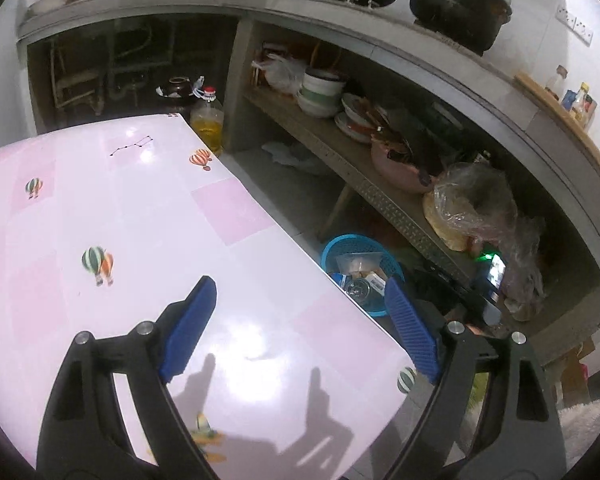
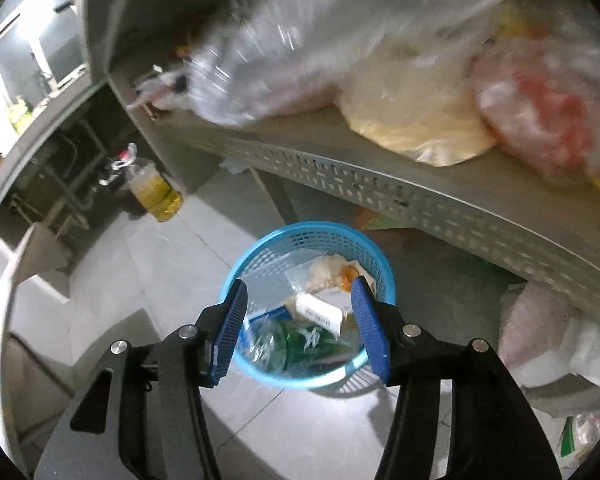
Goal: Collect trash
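Observation:
A blue mesh wastebasket (image 2: 296,240) stands on the grey floor under a metal shelf. Inside lie a crushed green-labelled plastic bottle (image 2: 300,344), a white tube-like item (image 2: 320,310) and crumpled wrappers (image 2: 332,270). My right gripper (image 2: 298,292) hovers right above the basket, open, with nothing between its blue pads. In the left wrist view the same basket (image 1: 340,246) shows past the edge of a pink balloon-print table (image 1: 140,220). My left gripper (image 1: 298,286) hangs wide open above that table's edge, holding nothing.
A perforated metal shelf (image 2: 380,188) carries plastic bags just above the basket. A bottle of yellow oil (image 2: 156,192) stands on the floor to the left. Bowls and plates (image 1: 324,96) fill the under-counter shelf. More bags (image 2: 540,340) lie right of the basket.

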`<state>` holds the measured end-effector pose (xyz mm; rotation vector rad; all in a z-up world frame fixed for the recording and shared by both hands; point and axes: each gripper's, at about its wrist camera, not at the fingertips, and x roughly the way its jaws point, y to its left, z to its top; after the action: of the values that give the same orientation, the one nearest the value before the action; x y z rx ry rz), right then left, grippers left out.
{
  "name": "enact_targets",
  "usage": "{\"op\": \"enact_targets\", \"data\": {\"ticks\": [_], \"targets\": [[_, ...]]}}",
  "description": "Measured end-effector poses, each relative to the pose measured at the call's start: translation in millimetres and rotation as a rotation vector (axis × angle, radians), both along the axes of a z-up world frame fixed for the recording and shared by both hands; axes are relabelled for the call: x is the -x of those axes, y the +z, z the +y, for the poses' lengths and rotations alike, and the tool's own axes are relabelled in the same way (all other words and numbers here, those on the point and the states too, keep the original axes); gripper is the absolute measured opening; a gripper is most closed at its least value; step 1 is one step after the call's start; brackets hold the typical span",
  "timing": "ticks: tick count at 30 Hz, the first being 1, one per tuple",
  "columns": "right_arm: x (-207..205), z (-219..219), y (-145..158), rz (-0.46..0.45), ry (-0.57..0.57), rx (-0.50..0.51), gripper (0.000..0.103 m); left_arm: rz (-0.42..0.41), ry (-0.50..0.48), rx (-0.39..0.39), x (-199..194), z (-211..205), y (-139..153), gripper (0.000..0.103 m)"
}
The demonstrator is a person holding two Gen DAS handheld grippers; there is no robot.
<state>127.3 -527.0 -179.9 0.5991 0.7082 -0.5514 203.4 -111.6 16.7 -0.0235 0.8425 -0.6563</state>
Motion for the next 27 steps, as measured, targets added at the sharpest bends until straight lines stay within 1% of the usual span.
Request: {"op": "enact_targets", "data": {"ticks": [2,3,4,6,7,8,9,10,12,13,15,16,17,18,19,21,25,27], "targets": [[19,17,17,-0.011,0.030,0.010,0.053,-0.039,0.015,0.019,15,6,3,0.084],[30,26,26,-0.011,0.047,0.018,0.054,-0.057,0.025,0.019,21,8,5,0.087],[38,34,34,-0.012,0.064,0.027,0.057,-0.081,0.037,0.017,30,11,7,0.090],[58,57,55,-0.007,0.124,0.056,0.061,-0.112,0.050,0.014,43,13,9,0.091],[66,66,63,-0.006,0.146,0.073,0.065,-0.130,0.063,0.014,53,15,10,0.091],[74,75,72,-0.008,0.169,0.087,0.068,-0.136,0.067,0.018,59,17,10,0.091],[82,88,83,-0.014,0.200,0.100,0.075,-0.139,0.077,0.026,66,19,10,0.092],[88,97,89,-0.015,0.230,0.104,0.078,-0.140,0.094,0.036,76,22,8,0.092],[95,120,100,0.004,0.297,0.113,0.079,-0.134,0.116,0.052,91,25,3,0.094],[99,132,105,0.014,0.328,0.117,0.081,-0.117,0.132,0.052,99,24,-1,0.094],[107,158,115,0.015,0.390,0.120,0.084,-0.105,0.147,0.053,111,25,-6,0.094],[111,168,119,0.009,0.409,0.123,0.088,-0.108,0.162,0.037,119,23,-9,0.094],[116,181,125,0.000,0.444,0.140,0.090,-0.114,0.170,0.020,124,23,-11,0.094],[118,190,131,-0.005,0.469,0.165,0.092,-0.126,0.178,0.005,130,21,-12,0.094],[124,204,137,-0.015,0.494,0.219,0.095,-0.139,0.189,-0.009,135,20,-13,0.094],[133,222,146,-0.010,0.516,0.305,0.096,-0.167,0.219,-0.033,143,20,-13,0.094],[148,242,159,-0.010,0.518,0.369,0.096,-0.250,0.360,-0.133,163,19,-11,0.094],[156,248,164,-0.007,0.502,0.410,0.096,-0.271,0.388,-0.151,171,20,-10,0.094]]}}
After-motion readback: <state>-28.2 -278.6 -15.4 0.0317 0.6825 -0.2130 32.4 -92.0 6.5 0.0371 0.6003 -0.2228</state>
